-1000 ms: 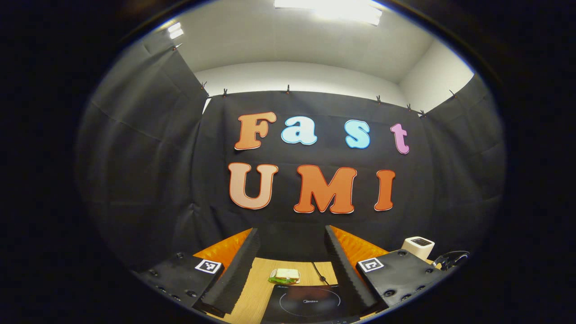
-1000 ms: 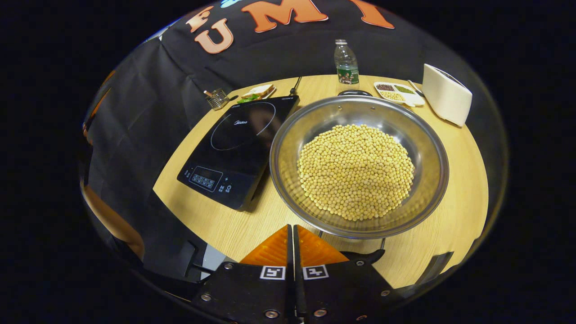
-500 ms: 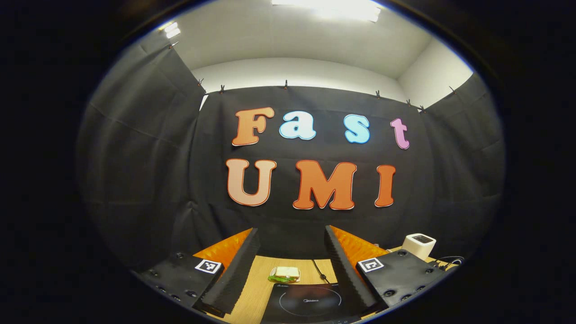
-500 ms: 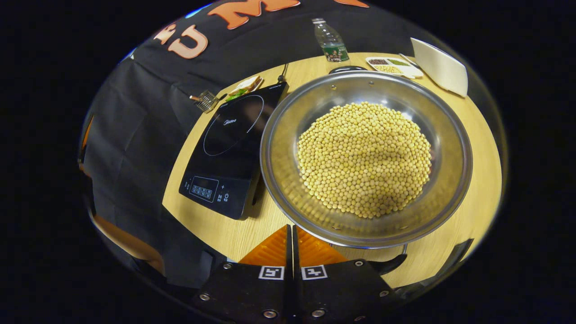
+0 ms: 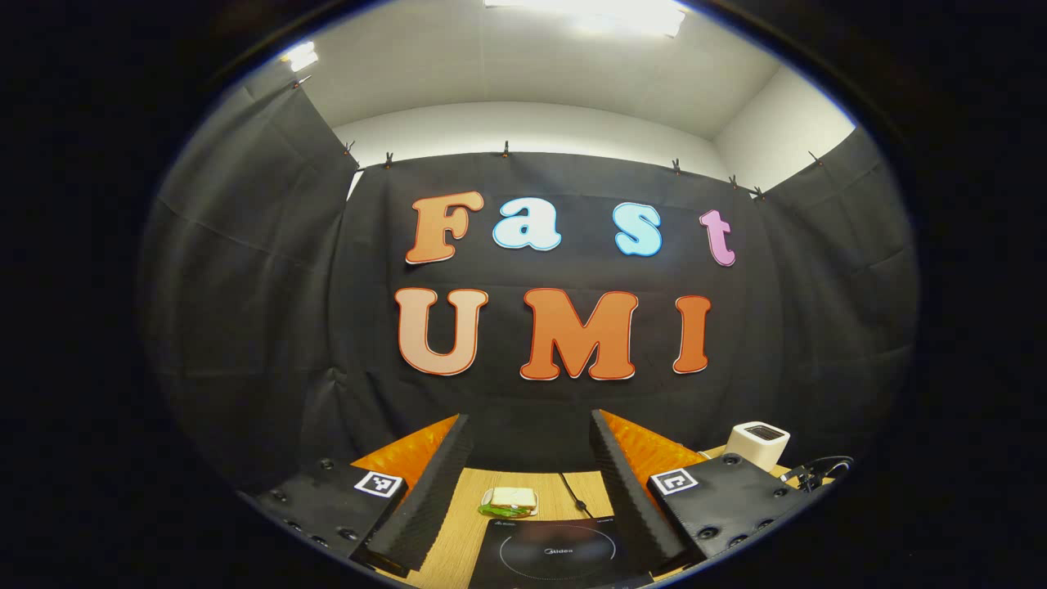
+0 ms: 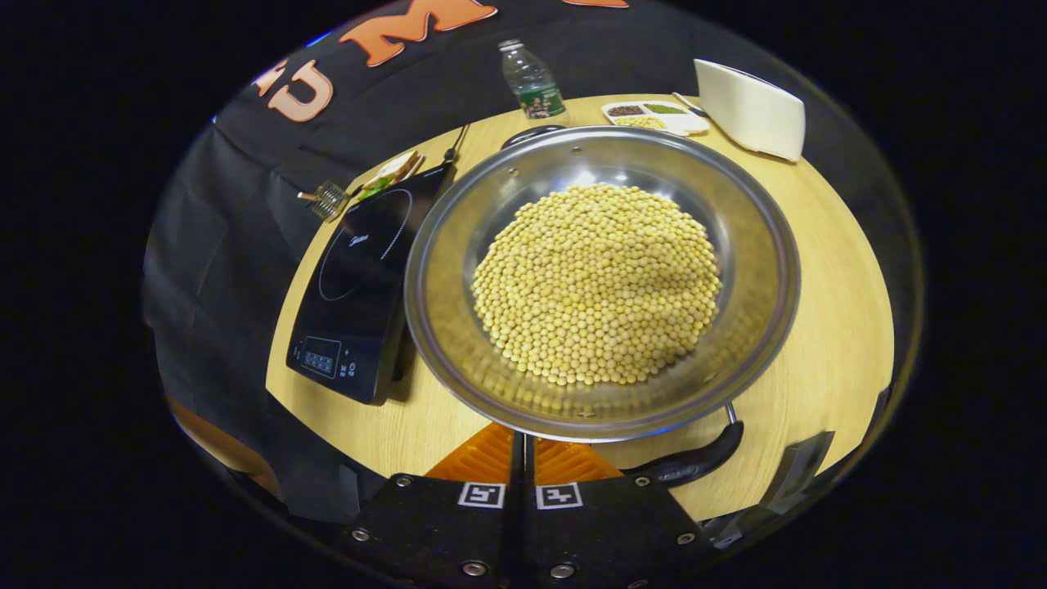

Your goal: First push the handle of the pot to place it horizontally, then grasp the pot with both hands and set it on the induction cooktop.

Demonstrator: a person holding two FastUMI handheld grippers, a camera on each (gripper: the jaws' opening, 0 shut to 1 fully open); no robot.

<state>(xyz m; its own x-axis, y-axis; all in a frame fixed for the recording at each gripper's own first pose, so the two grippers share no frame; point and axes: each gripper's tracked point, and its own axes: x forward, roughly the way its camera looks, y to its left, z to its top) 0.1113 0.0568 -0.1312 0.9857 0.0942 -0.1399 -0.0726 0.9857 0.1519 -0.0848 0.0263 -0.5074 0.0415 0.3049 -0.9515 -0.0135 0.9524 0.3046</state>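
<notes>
In the right gripper view, a wide steel pot point(image 6: 757, 245) heaped with yellow soybeans point(image 6: 597, 282) stands on the wooden table, right of the black induction cooktop point(image 6: 356, 282). The pot's near black handle point(image 6: 691, 465) pokes out under the rim, and the far handle point(image 6: 530, 133) is at the back. My right gripper point(image 6: 518, 435) is shut and empty, its tips at the pot's near rim, just left of the near handle. In the left gripper view, my left gripper point(image 5: 530, 458) is open and held level above the cooktop point(image 5: 550, 555).
At the back of the table stand a water bottle point(image 6: 532, 82), a divided tray of beans point(image 6: 654, 119) and a white toaster point(image 6: 748, 110). A sandwich point(image 6: 388, 173) and a wire tool point(image 6: 325, 199) lie behind the cooktop. A person's arm point(image 6: 221, 442) is at lower left.
The right gripper has closed in on the pot's near rim and swung, so the pot sits further left in its view and the near handle shows more. The left gripper only drifted slightly.
</notes>
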